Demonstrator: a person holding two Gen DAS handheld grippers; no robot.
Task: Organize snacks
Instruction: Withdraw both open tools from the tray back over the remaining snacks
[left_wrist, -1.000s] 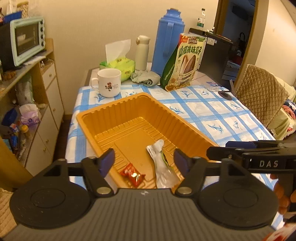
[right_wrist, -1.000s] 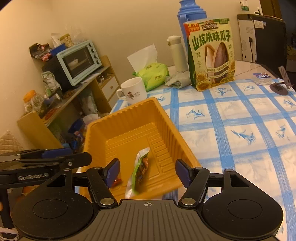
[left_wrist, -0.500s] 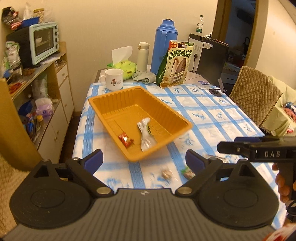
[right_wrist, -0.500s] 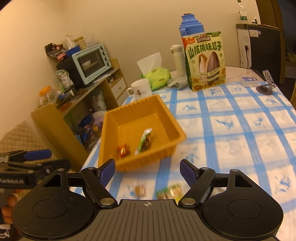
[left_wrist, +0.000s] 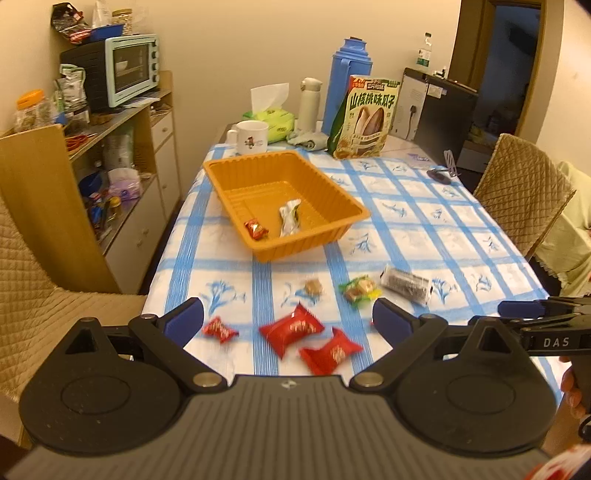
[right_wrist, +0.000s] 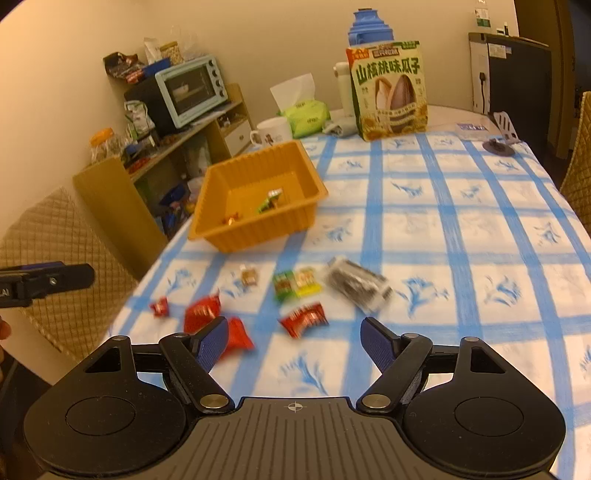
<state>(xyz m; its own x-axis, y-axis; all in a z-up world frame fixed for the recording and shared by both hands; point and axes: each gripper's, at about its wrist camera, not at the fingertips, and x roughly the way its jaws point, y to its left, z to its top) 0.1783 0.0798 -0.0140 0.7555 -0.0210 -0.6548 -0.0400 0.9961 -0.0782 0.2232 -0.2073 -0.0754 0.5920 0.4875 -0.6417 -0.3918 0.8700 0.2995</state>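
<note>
An orange tray (left_wrist: 334, 234) (right_wrist: 258, 236) sits on the checked tablecloth, holding a small red candy (left_wrist: 255, 229) and a silver-green packet (left_wrist: 290, 218). Nearer me, loose snacks lie on the table: red packets (left_wrist: 291, 328) (right_wrist: 304, 319), a small red candy (left_wrist: 219, 329), a brown candy (left_wrist: 313, 287), a green-yellow packet (left_wrist: 358, 291) (right_wrist: 295, 282) and a dark clear-wrapped packet (left_wrist: 406, 284) (right_wrist: 356, 284). My left gripper (left_wrist: 288, 321) is open and empty above the red packets. My right gripper (right_wrist: 293, 339) is open and empty above the near table edge.
A sunflower-seed bag (left_wrist: 364, 118), blue thermos (left_wrist: 345, 85), white bottle (left_wrist: 308, 103), tissue pack (left_wrist: 275, 120) and mug (left_wrist: 251, 136) stand at the table's far end. Shelves with a toaster oven (left_wrist: 131, 70) are at left. Quilted chairs (left_wrist: 517, 192) (right_wrist: 55, 251) flank the table.
Both grippers have pulled back from the tray toward the table's near edge and opened wider. The loose snacks near the edge have come into view.
</note>
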